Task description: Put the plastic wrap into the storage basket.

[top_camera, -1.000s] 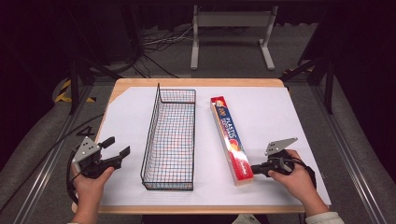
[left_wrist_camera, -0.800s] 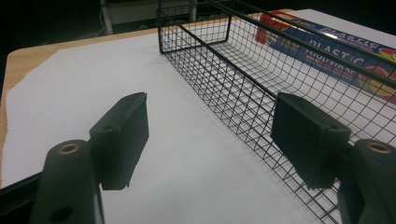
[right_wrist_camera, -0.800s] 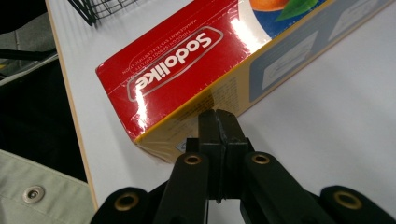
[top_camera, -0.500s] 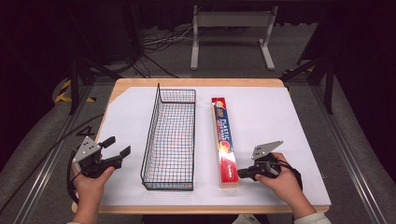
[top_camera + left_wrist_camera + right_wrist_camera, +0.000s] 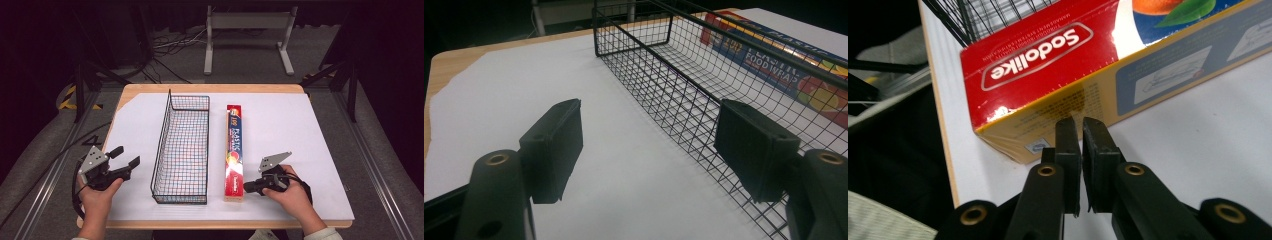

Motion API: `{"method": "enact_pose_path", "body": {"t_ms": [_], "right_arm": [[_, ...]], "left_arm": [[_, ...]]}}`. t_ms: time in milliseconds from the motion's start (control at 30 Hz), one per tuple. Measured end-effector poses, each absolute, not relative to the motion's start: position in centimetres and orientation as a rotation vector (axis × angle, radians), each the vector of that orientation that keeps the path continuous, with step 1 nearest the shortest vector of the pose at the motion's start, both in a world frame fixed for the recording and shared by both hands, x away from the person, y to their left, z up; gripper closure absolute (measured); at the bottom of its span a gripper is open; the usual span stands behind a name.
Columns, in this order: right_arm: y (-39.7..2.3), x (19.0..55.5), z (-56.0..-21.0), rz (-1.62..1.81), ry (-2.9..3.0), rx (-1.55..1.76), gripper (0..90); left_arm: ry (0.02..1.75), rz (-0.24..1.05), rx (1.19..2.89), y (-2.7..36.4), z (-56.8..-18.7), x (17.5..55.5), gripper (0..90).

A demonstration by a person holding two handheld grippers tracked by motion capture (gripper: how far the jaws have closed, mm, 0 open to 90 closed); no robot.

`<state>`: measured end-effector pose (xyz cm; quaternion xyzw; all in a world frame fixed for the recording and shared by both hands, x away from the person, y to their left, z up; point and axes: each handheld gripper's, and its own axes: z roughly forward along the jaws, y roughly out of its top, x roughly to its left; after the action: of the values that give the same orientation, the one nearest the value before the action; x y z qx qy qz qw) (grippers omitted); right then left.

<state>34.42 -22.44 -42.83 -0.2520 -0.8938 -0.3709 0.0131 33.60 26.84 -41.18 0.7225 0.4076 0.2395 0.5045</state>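
Long food-wrap box (image 5: pixel 234 150) lying lengthwise on the white sheet (image 5: pixel 300 145) over the desk (image 5: pixel 260 88), just right of the black wire basket (image 5: pixel 182 147) and parallel to it. Right tongs (image 5: pixel 248 187) nearly closed with only a slit between the jaws, which have just been opening with nothing between them, tips at the box's near end on its right side. Left tongs (image 5: pixel 125 156) wide apart near the desk's left edge, well clear of the basket.

High view: fixed above person's side, looks forward and down over whole table (image 5: pixel 320 150).
Left gripper view: low, near table, faces along wire basket (image 5: pixel 684 95); food-wrap box (image 5: pixel 784 60) seen through mesh.
Right gripper view: very close on box near end.
Box and basket shared by all three.
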Motion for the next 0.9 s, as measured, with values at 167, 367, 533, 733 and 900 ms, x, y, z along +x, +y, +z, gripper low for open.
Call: {"method": "enact_pose_path", "body": {"t_ms": [167, 367, 533, 733, 900], "right_arm": [[-23.0, 34.3, -42.0, -1.180, -2.771, -0.835, 74.9], [-23.8, 34.5, -40.1, -1.327, -2.701, -0.965, 54.7], [-23.6, 34.8, -38.4, -1.402, -2.700, -0.964, 51.0], [-23.6, 35.8, -36.7, -1.475, -2.711, -0.962, 56.0], [-22.8, 37.0, -35.5, -1.502, -2.725, -0.987, 51.5]], "left_arm": [[0.999, 0.582, 1.722, 27.1, -41.1, 33.5, 27.4], [1.019, 0.594, 1.706, 27.3, -41.1, 33.4, 26.1], [1.030, 0.599, 1.693, 27.6, -41.1, 33.3, 25.9], [1.031, 0.621, 1.718, 27.3, -41.4, 33.3, 25.7], [1.027, 0.611, 1.707, 27.4, -41.5, 33.4, 25.7]]}}
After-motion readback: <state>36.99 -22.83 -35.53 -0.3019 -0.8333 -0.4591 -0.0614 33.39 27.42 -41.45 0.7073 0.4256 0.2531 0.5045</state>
